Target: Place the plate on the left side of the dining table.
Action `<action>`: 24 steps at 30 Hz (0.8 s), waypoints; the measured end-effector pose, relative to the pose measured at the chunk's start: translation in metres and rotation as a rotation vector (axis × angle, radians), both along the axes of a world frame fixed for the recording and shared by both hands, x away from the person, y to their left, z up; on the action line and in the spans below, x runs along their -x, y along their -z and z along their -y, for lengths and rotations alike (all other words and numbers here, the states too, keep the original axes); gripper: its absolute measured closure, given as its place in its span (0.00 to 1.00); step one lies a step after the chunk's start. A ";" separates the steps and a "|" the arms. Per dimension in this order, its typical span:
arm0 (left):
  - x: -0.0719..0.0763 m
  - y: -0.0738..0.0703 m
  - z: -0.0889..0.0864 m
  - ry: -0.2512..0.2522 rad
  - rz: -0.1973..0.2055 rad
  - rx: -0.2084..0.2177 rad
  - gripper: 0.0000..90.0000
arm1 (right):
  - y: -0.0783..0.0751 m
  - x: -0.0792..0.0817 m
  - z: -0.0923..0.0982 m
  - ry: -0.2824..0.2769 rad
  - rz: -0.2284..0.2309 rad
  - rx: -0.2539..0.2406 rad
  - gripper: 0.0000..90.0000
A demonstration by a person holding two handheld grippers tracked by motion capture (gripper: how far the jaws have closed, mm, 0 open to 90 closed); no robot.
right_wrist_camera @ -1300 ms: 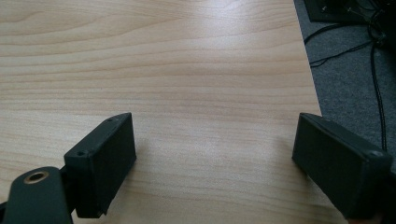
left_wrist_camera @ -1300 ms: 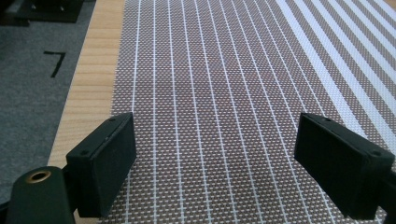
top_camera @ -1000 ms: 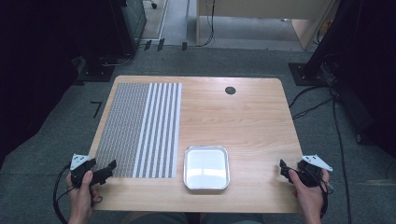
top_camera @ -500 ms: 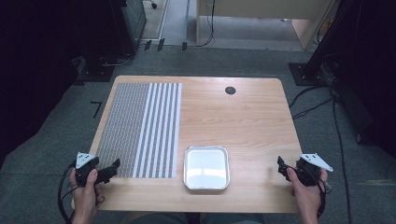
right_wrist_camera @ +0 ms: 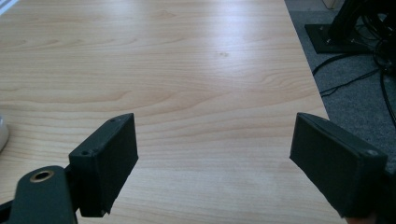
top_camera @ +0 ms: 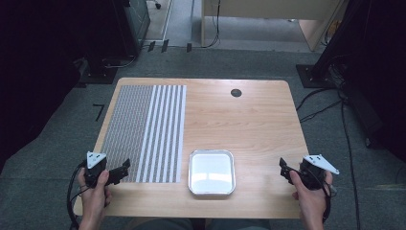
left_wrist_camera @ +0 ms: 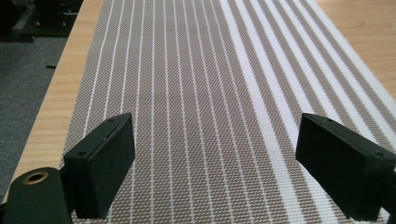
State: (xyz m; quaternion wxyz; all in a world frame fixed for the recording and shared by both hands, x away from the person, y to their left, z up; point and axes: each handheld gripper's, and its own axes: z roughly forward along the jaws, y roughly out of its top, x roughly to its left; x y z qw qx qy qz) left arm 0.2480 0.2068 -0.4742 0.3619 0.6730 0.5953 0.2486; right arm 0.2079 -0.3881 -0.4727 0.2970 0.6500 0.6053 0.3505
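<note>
Left gripper (top_camera: 125, 167), jaws apart, over the striped mat (top_camera: 143, 132); right gripper (top_camera: 283, 168) likewise apart, probably empty.

My wooden table (top_camera: 249, 120) with rounded corners stands on grey carpet floor (top_camera: 57, 139), a round black cable port (top_camera: 236, 92) near its far edge. Beyond it I see a pale wooden desk (top_camera: 268, 9) and a strip of lighter floor (top_camera: 179, 19); dark equipment (top_camera: 119, 28) stands at far left, a black stand base (top_camera: 313, 75) at right. Black cables (top_camera: 347, 134) trail over the carpet on the right; soft overhead light glares off the wood.
</note>
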 end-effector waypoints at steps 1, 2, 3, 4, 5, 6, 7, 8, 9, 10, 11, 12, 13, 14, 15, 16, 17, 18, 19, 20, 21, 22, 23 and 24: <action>0.000 -0.001 0.001 0.002 0.001 0.001 0.13 | -0.001 0.000 -0.002 -0.002 0.001 0.000 0.16; -0.001 -0.002 0.003 0.007 0.003 0.008 0.13 | -0.002 -0.001 -0.003 -0.006 0.002 -0.001 0.16; -0.001 -0.003 0.005 0.009 0.004 0.010 0.13 | -0.004 -0.001 -0.005 -0.012 0.005 -0.004 0.16; -0.002 -0.004 0.007 0.013 0.005 0.014 0.13 | -0.005 -0.002 -0.006 -0.016 0.007 -0.004 0.16; -0.002 -0.004 0.008 0.017 0.006 0.014 0.13 | -0.007 -0.002 -0.008 -0.019 0.007 -0.005 0.16; -0.003 -0.005 0.011 0.024 0.006 0.014 0.13 | -0.008 -0.003 -0.009 -0.021 0.008 -0.005 0.16; -0.003 -0.005 0.012 0.029 0.006 0.012 0.13 | -0.009 -0.003 -0.010 -0.022 0.010 -0.006 0.16; -0.004 -0.006 0.014 0.032 0.007 0.014 0.13 | -0.010 -0.003 -0.012 -0.022 0.009 -0.010 0.16; -0.004 -0.006 0.016 0.035 0.007 0.015 0.13 | -0.011 -0.004 -0.013 -0.024 0.012 -0.009 0.16; -0.005 -0.007 0.017 0.038 0.006 0.014 0.13 | -0.012 -0.004 -0.014 -0.026 0.015 -0.009 0.16; -0.005 -0.007 0.019 0.037 0.006 0.015 0.13 | -0.012 -0.004 -0.015 -0.030 0.015 -0.010 0.16; -0.005 -0.007 0.019 0.037 0.006 0.015 0.13 | -0.013 -0.004 -0.016 -0.032 0.015 -0.011 0.16; -0.006 -0.008 0.022 0.042 0.006 0.014 0.13 | -0.013 -0.004 -0.017 -0.034 0.018 -0.010 0.17; -0.006 -0.008 0.023 0.045 0.006 0.018 0.13 | -0.014 -0.005 -0.019 -0.037 0.018 -0.011 0.17; -0.006 -0.008 0.025 0.047 0.006 0.020 0.13 | -0.014 -0.005 -0.020 -0.039 0.020 -0.011 0.17; -0.006 -0.008 0.025 0.047 0.006 0.020 0.13 | -0.015 -0.005 -0.021 -0.041 0.020 -0.012 0.17; -0.007 -0.008 0.030 0.054 0.005 0.026 0.13 | -0.015 -0.006 -0.023 -0.043 0.022 -0.011 0.17; -0.008 -0.008 0.032 0.061 0.003 0.025 0.13 | -0.015 -0.006 -0.024 -0.046 0.023 -0.010 0.17; -0.008 -0.008 0.035 0.067 0.001 0.022 0.13 | -0.016 -0.006 -0.026 -0.049 0.024 -0.011 0.17; -0.008 -0.008 0.035 0.067 0.001 0.022 0.13 | -0.016 -0.006 -0.026 -0.049 0.024 -0.011 0.17; -0.010 -0.007 0.040 0.071 0.000 0.025 0.13 | -0.017 -0.008 -0.029 -0.059 0.026 -0.017 0.17; -0.010 -0.008 0.043 0.076 0.000 0.028 0.13 | -0.017 -0.008 -0.031 -0.062 0.027 -0.017 0.17; -0.011 -0.008 0.045 0.078 0.000 0.031 0.13 | -0.017 -0.009 -0.034 -0.067 0.030 -0.013 0.17; -0.012 -0.008 0.048 0.084 0.000 0.033 0.13 | -0.018 -0.009 -0.036 -0.069 0.030 -0.012 0.17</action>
